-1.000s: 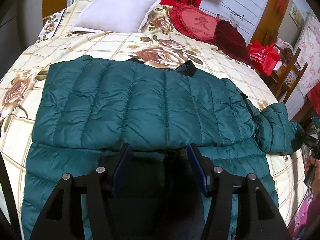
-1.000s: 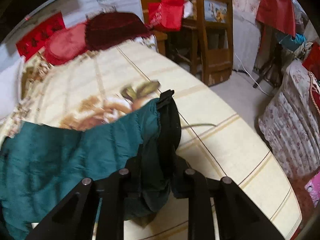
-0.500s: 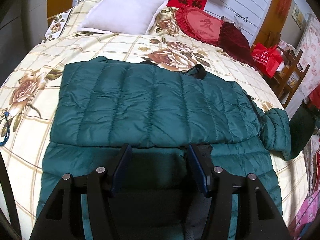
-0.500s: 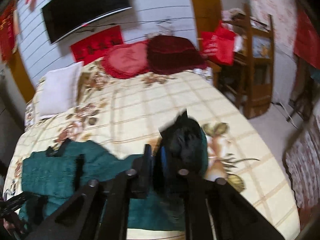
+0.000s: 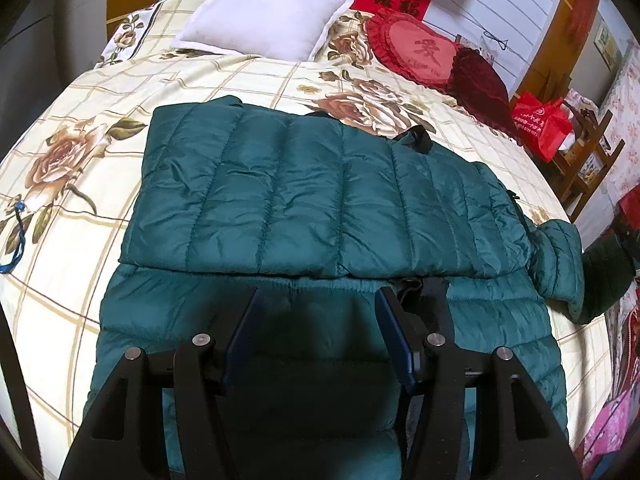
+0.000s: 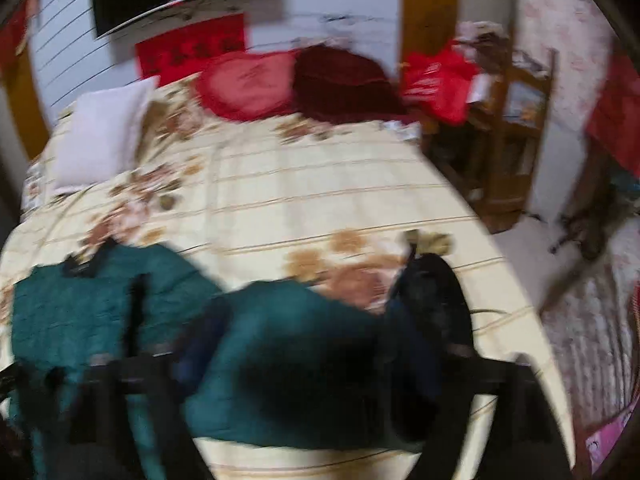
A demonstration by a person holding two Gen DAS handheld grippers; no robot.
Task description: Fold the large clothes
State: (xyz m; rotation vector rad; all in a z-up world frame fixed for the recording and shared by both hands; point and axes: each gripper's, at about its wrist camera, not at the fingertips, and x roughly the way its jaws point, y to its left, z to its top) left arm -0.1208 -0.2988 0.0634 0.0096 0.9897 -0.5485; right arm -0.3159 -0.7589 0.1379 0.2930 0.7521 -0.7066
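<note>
1. The green puffy jacket [image 5: 320, 208] lies flat on the bed [image 5: 80, 128]. One side is already folded over the middle.
2. The left gripper [image 5: 318, 328] hangs over the near part of the jacket. Its jaws are partly apart, and I cannot tell if they pinch the cloth.
3. On the right, the sleeve [image 6: 304, 336] lies out sideways, not folded yet.
4. The right gripper [image 6: 312, 360] is above it, its jaws opening with the sleeve between them. The view is blurry.
5. I think the sleeve and a last fold are left.
</note>
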